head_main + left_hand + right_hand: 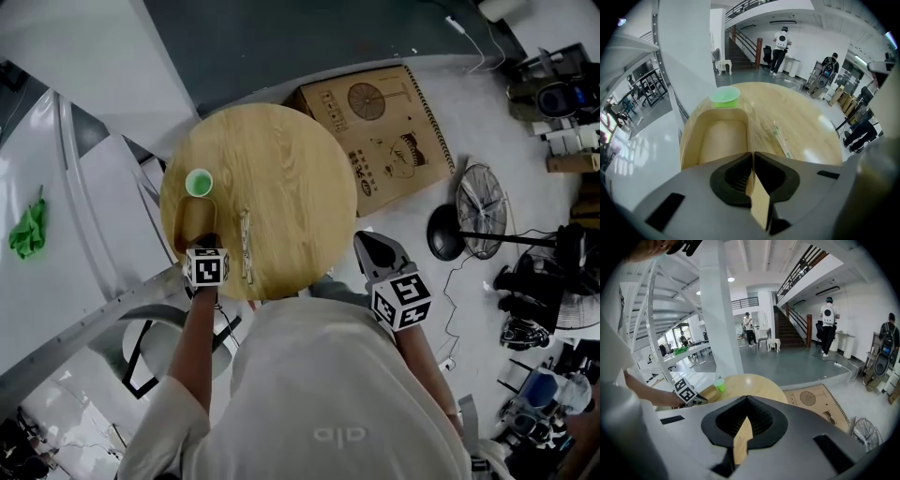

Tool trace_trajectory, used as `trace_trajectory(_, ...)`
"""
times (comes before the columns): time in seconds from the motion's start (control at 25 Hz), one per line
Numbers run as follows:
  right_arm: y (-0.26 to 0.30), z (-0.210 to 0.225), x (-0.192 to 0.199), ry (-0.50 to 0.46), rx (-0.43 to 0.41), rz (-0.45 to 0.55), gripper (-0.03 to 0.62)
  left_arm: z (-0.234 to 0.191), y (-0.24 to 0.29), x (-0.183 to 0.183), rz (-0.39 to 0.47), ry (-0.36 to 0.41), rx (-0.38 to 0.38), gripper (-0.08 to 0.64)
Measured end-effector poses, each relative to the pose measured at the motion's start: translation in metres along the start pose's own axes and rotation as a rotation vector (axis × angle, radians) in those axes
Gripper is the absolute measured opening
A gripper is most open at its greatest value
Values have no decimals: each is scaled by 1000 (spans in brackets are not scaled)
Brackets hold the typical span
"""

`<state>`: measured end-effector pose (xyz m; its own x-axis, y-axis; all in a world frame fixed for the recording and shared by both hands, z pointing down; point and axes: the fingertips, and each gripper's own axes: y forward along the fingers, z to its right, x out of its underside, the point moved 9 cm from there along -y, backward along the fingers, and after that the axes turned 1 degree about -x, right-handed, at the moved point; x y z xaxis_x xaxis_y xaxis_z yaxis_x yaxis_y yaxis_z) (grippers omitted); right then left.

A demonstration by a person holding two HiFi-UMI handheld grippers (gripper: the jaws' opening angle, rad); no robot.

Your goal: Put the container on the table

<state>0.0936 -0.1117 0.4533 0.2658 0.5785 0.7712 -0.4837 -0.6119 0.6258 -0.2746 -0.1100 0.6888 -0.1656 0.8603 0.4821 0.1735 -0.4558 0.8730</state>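
Observation:
A tan open-topped container [197, 221] sits at the left edge of the round wooden table [281, 169], just in front of a green cup [199, 182]. My left gripper [202, 242] is shut on the container's near wall; in the left gripper view the container [721, 138] fills the space ahead of the left gripper [752, 154], and the green cup [724, 96] stands beyond it. Whether its base rests fully on the wood I cannot tell. My right gripper [366, 246] hangs shut and empty off the table's near right edge. In its own view the right gripper [746, 401] holds nothing.
A paper-wrapped stick packet [246, 246] lies on the table right of the container. On the floor beyond the table stand a printed cardboard box [384, 131] and a fan [480, 220]. White beams [84, 187] run along the left.

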Motion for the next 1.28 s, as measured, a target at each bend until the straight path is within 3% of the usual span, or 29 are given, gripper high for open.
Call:
trace_trajectory(0.36,-10,10,8,17,33,3,25,-3,10,-6,4,20,-12,35)
trace_trajectory(0.48,-14,14,10,20,34,6,25,0,9,-7,-4,24,-24,105)
trace_trajectory(0.88,-19,23,11,9,-16,31,25,18,-23,-16,4,5,-76,124)
trace_trajectory(1.12,-14,26,6,-14,-82,52,25,23,-45,-12,60,-31,-99,27)
trace_trajectory(1.28,-10,25,0,-33,-135,68,25,38,-76,-19,100,-61,-92,17)
